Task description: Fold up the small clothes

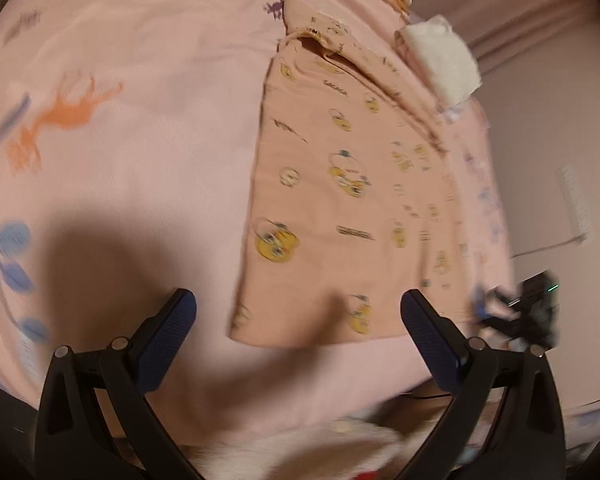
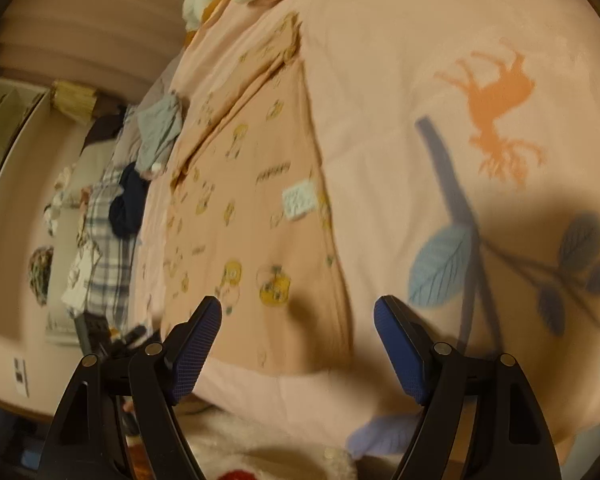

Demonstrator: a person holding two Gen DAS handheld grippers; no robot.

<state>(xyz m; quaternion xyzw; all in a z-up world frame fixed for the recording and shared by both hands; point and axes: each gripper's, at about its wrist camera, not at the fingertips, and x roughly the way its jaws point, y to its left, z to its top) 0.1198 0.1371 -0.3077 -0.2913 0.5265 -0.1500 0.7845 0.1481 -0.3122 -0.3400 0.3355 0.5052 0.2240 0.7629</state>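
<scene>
From my left wrist, my left claw (image 1: 298,320) stands wide open with nothing in it, hovering over the near hem of the peach printed garment (image 1: 340,200). The garment lies flat on the pink bedspread (image 1: 140,160), one side already folded lengthwise over the middle. Folded white pieces (image 1: 440,60) sit at the far right edge, so some work looks done.

From my right wrist, my right claw (image 2: 298,322) is also open and empty, above the same garment's (image 2: 260,200) near edge. A heap of unfolded clothes (image 2: 120,200) waits off the bed's left side. I judge this piece half folded, more left.
</scene>
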